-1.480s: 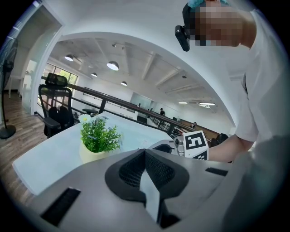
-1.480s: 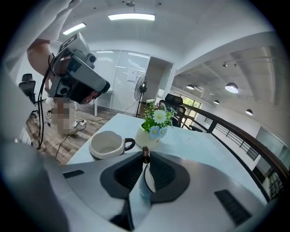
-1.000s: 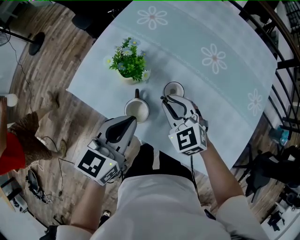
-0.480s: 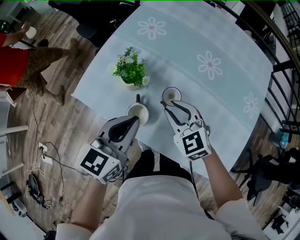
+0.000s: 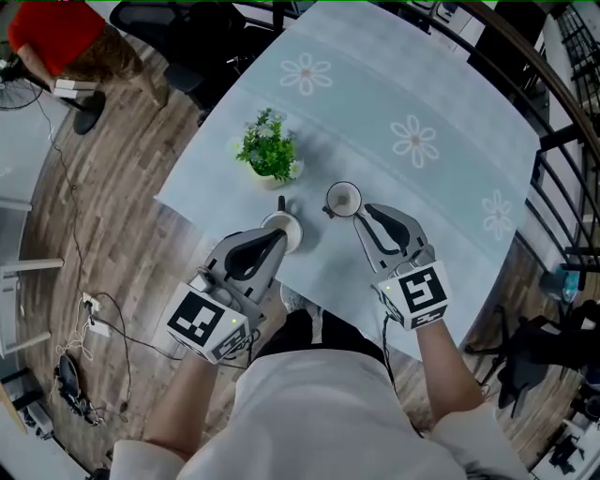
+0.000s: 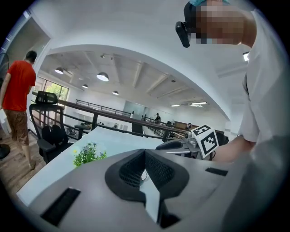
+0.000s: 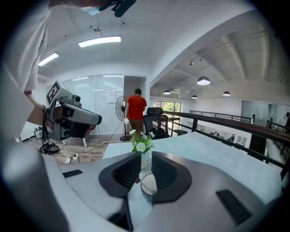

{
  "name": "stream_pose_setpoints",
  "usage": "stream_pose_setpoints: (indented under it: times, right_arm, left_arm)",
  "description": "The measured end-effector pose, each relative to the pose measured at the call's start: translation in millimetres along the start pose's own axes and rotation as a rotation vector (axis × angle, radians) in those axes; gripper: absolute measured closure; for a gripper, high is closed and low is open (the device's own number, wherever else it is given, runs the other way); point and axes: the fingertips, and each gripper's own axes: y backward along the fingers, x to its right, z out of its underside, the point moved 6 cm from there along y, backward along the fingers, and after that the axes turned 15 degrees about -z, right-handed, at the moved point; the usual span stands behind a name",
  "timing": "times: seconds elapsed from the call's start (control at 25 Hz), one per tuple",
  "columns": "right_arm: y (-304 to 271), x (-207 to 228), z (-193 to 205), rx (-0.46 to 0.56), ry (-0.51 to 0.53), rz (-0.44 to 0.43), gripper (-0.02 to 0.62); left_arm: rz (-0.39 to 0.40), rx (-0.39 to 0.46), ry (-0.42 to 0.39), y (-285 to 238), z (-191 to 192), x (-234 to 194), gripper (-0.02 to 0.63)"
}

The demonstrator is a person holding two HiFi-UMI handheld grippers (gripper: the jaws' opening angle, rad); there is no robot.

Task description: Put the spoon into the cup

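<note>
A small cup (image 5: 343, 199) stands on the pale blue table (image 5: 422, 84); in the right gripper view the cup (image 7: 147, 183) holds a thin spoon that leans against its inner wall. My right gripper (image 5: 364, 209) hangs just right of the cup and nearer to me. Its jaws have just been closing, and they stand open with nothing between them (image 7: 146, 156). A white mug (image 5: 283, 225) with a dark handle at its far side is partly hidden by my left gripper (image 5: 277, 236). That gripper's pads meet at the tip (image 6: 145, 153).
A small potted plant (image 5: 270, 150) stands behind the mug near the table's left edge. A black railing (image 5: 553, 141) runs along the right. A person in red (image 5: 56, 28) and an office chair are at the far left, with cables (image 5: 89, 305) on the wooden floor.
Both grippers have risen and drawn back toward me. The right one has left the cup's mouth and moved right. The person in red has walked toward the top left.
</note>
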Motion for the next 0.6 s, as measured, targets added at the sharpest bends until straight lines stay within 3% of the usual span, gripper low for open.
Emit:
stream_pose_setpoints:
  times: [0.6]
  right_arm:
    - [57.8,-1.0,-24.8,0.2,-0.204,0.003,0.566]
  left_arm:
    - [0.013,0.054,-0.035,19.0,-25.6,19.2,0.584]
